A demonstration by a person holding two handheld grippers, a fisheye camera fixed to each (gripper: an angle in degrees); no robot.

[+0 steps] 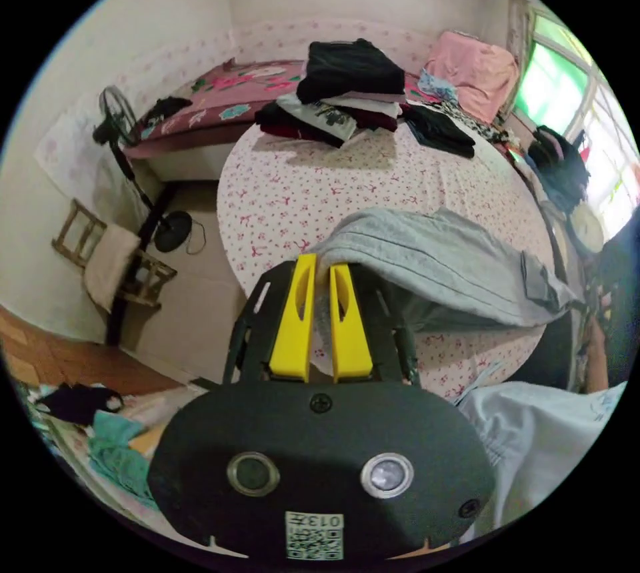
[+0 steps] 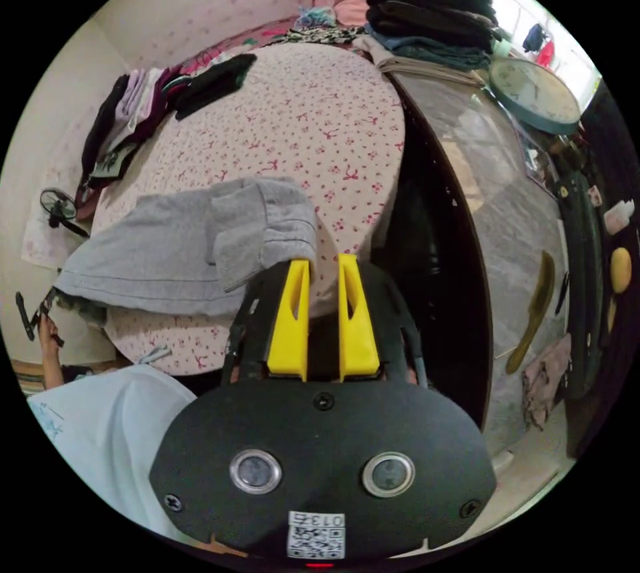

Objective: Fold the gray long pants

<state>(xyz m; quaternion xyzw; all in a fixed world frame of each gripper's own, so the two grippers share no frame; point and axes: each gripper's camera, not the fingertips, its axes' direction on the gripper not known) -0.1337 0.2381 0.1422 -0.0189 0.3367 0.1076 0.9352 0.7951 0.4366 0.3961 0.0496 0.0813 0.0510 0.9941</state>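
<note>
Left gripper (image 1: 323, 269): your yellow jaws stand close together with a fold of the gray pants (image 1: 440, 266) pinched between them at one end of the garment
Right gripper (image 2: 324, 263): your jaws sit at the opposite end of the pants, at the edge of the cloth; a narrow gap shows between them, and whether they clamp fabric cannot be told
Gray pants: held lifted between both grippers, sagging above the near edge of the bed (image 1: 300, 199) with the floral sheet
Stacks on bed: one pile of folded dark clothes (image 1: 347, 89) at the far end, a black garment (image 1: 440, 129) beside it
Side table (image 2: 493, 199): carries a second stack of folded clothes (image 2: 430, 6) and a round clock (image 2: 533, 96) lying next to it
Floor: a standing fan (image 1: 133, 166) near the wall
</note>
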